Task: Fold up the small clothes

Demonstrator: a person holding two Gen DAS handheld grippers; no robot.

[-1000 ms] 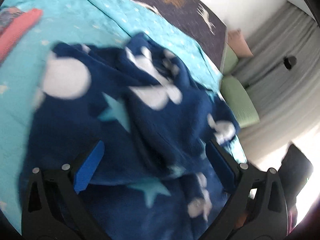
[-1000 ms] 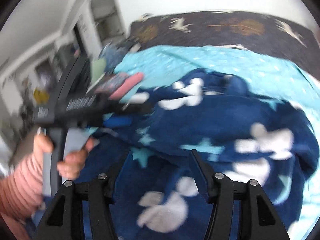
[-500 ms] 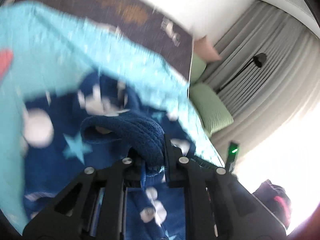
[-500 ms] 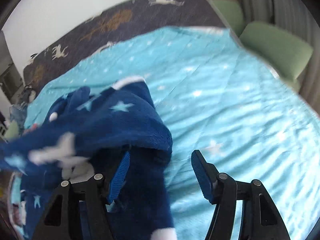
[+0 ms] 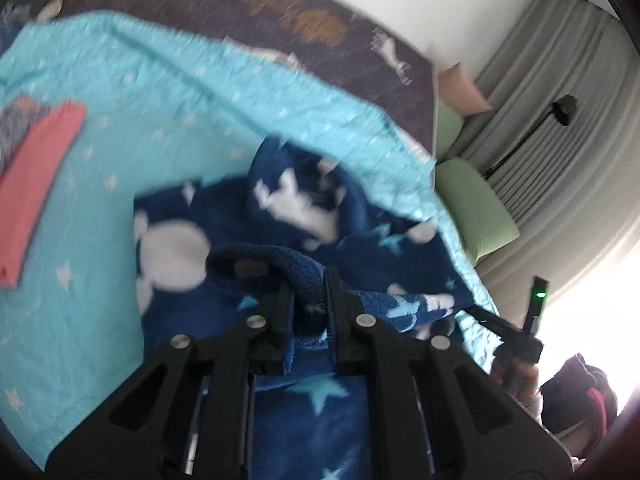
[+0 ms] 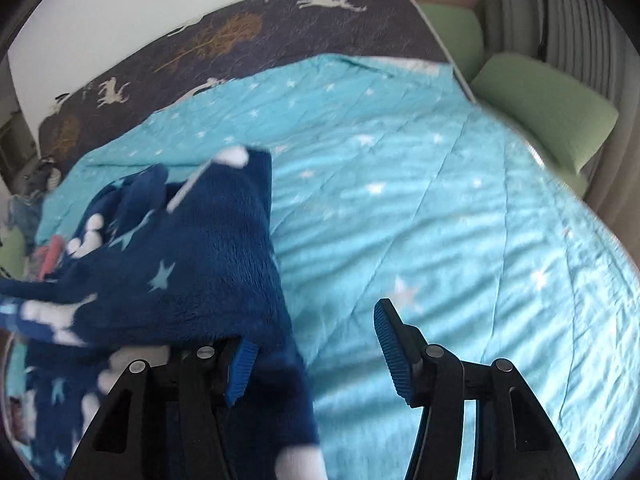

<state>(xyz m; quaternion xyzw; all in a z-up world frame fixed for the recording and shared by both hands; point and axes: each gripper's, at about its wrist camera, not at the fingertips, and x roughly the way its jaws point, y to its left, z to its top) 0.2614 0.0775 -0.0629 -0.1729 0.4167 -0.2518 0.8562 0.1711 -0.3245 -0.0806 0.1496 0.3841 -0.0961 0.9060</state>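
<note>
My left gripper (image 5: 310,296) is clamped on the rolled edge of the navy fleece garment (image 5: 280,216), which spreads ahead on the turquoise quilt (image 5: 120,128). My right gripper (image 6: 316,354) gapes wide; fleece drapes over its left finger (image 6: 240,368).

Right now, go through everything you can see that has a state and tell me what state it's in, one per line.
Left gripper: shut on a rolled edge of the navy fleece garment.
Right gripper: open, fleece draped over its left finger.
Navy fleece garment: crumpled, unfolded, partly lifted.
Turquoise quilt: spread over the bed, wrinkled.
Pink cloth: lying flat on the quilt.
Curtains: drawn.
</note>
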